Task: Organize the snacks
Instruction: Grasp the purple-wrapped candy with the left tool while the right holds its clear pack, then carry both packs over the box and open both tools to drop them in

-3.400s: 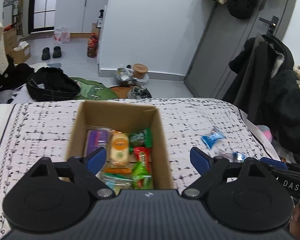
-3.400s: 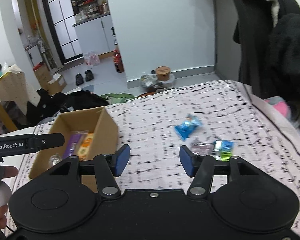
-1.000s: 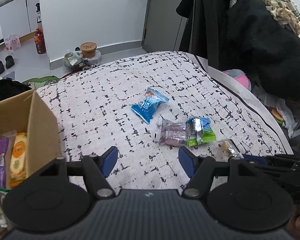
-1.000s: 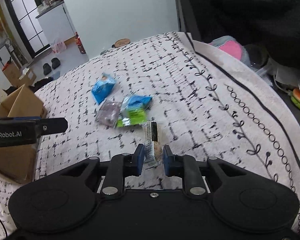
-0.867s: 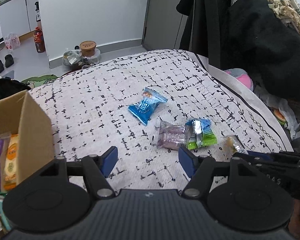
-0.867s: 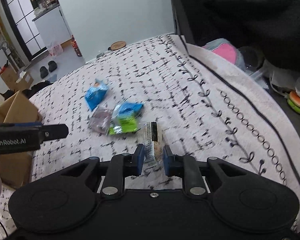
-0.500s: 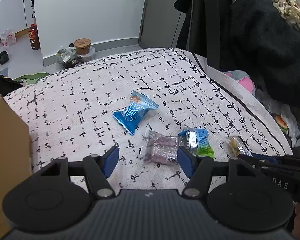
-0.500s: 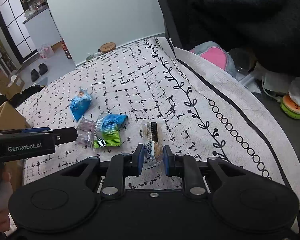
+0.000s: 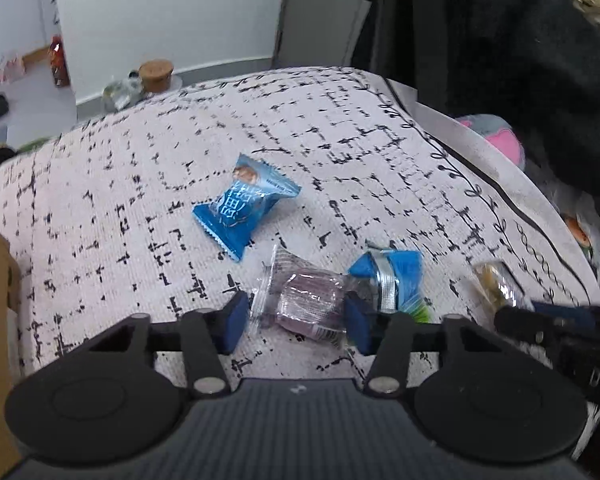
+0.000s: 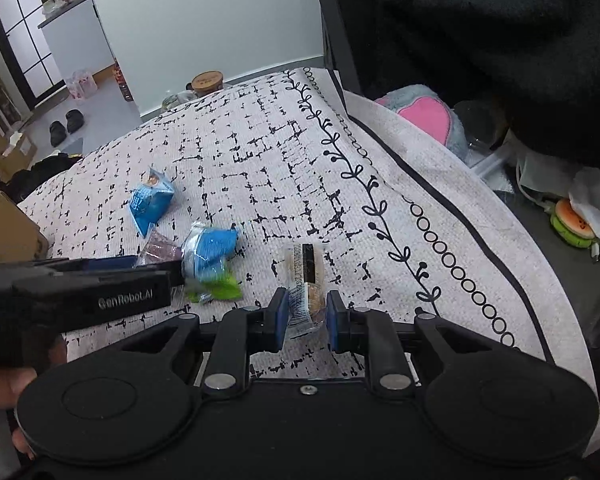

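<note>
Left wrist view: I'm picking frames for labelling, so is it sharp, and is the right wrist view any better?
Left wrist view: the blue packet is readable, the purple packet is soft, and the right edge is smeared; fisheye bends the bedspread. Right wrist view: crisper, though the green-and-blue packet is blurred.

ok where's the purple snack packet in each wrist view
Left wrist: purple snack packet low centre, between the left gripper's closing jaws.
Right wrist: purple snack packet left of centre, mostly hidden behind the left gripper.
Shared landmark: the blue and green packet, touching its right side in both.
</note>
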`<control>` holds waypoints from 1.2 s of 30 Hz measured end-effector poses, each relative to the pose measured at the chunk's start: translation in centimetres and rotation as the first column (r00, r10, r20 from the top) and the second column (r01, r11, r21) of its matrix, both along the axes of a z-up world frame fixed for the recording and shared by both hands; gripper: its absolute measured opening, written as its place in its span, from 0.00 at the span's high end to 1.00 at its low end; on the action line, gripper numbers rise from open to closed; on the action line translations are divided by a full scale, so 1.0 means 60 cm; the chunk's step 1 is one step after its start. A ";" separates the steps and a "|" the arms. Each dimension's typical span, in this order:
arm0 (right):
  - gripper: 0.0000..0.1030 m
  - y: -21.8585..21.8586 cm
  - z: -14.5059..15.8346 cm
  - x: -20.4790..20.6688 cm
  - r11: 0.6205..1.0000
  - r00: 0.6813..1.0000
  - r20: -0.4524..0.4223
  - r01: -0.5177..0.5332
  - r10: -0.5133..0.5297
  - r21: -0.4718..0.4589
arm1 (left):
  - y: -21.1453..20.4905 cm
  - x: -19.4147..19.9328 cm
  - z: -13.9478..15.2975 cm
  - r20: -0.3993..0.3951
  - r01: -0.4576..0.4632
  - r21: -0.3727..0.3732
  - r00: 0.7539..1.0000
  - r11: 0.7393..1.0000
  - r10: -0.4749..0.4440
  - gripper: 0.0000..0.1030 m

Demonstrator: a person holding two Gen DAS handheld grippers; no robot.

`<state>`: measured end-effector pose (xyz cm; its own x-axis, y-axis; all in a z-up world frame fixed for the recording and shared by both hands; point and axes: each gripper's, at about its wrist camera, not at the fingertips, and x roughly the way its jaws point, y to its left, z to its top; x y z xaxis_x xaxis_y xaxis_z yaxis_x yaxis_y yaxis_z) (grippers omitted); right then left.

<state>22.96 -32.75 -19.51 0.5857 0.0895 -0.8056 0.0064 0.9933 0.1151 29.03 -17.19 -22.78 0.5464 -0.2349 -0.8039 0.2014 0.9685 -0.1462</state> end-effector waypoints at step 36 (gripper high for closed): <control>0.81 0.111 0.080 -0.066 0.999 0.988 0.149 -0.042 0.039 0.018 | 0.143 -0.118 0.154 0.143 -0.098 -0.133 0.983 0.986 0.117 0.69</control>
